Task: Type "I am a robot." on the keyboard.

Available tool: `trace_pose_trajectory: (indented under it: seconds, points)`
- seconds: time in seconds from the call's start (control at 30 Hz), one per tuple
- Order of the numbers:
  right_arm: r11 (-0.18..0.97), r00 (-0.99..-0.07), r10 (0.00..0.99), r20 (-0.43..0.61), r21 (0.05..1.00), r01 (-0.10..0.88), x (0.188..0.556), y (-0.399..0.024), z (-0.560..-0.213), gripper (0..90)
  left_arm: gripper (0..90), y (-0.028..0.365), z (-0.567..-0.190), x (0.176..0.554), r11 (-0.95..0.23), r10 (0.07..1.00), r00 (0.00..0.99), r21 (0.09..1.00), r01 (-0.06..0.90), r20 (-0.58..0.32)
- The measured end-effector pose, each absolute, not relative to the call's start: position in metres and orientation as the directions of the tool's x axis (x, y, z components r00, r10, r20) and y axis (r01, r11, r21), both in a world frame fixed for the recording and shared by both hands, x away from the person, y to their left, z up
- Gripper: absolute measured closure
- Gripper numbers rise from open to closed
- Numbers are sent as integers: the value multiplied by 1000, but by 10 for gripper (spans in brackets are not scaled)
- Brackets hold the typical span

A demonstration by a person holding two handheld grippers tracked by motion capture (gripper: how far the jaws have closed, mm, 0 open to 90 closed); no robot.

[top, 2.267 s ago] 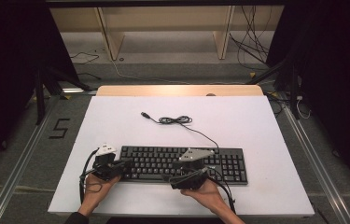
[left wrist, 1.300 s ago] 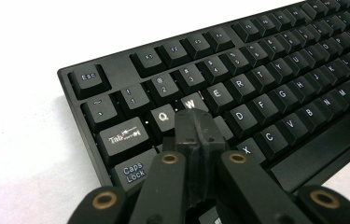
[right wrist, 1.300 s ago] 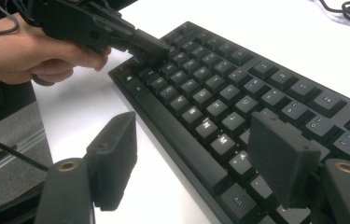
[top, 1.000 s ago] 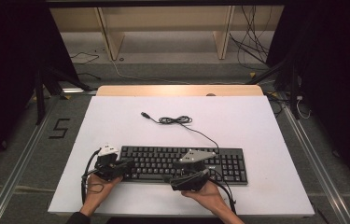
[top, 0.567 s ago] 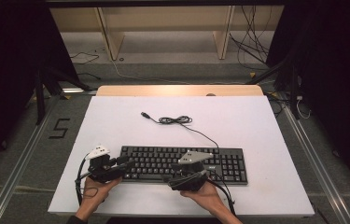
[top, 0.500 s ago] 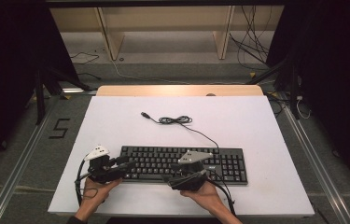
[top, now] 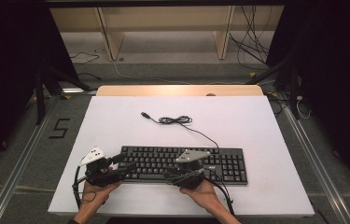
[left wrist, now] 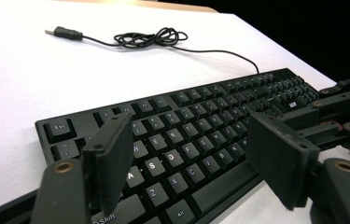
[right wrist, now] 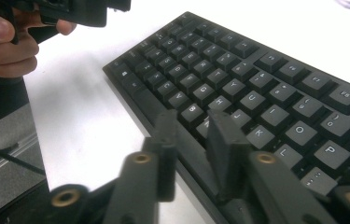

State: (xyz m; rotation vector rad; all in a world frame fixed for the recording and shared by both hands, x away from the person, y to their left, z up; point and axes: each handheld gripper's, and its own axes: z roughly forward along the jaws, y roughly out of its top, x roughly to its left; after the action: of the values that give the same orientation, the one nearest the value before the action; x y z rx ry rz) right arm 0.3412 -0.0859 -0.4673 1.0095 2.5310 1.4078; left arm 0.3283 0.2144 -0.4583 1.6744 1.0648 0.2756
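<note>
A black keyboard (top: 219,163) lies across the near part of the white table (top: 256,126). Its cable (top: 175,120) runs back to a loose coil and a USB plug (top: 145,115). My left gripper (top: 121,165) is at the keyboard's left end. Its jaws have just been opening and stand wide apart over the left-hand keys (left wrist: 193,163), touching nothing. My right gripper (top: 170,175) is at the middle of the keyboard's front edge. Its jaws have just been closing and stand narrow with a small gap (right wrist: 193,144) above that edge, nothing pressed between them.
The table's wooden far edge (top: 177,90) borders a floor with shelving legs and loose cables. Metal rails run along both sides of the table. The person's left hand (right wrist: 4,42) is at the upper left of the right gripper view.
The left gripper has shifted a little left, off the keyboard's end, and its jaws have spread wide. The right gripper has stayed in place while its jaws drew close together.
</note>
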Motion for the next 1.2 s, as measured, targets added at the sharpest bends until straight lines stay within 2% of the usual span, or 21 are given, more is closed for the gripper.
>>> trace_pose_trajectory:
  seconds: [0.13, 0.33, 1.2]
  points:
    - [368, -781, 574, 245, 775, 514, 343, -83, -468, 843, 286, 215, -457, 325, -16, 755, 575, 867, 499, -316]
    - [380, -779, 576, 248, 762, 524, 345, -78, -470, 897, 265, 214, -457, 321, -22, 751, 583, 870, 492, -311]
    - [425, -777, 587, 229, 729, 536, 347, -68, -480, 900, 251, 212, -457, 308, -52, 750, 599, 878, 476, -280]
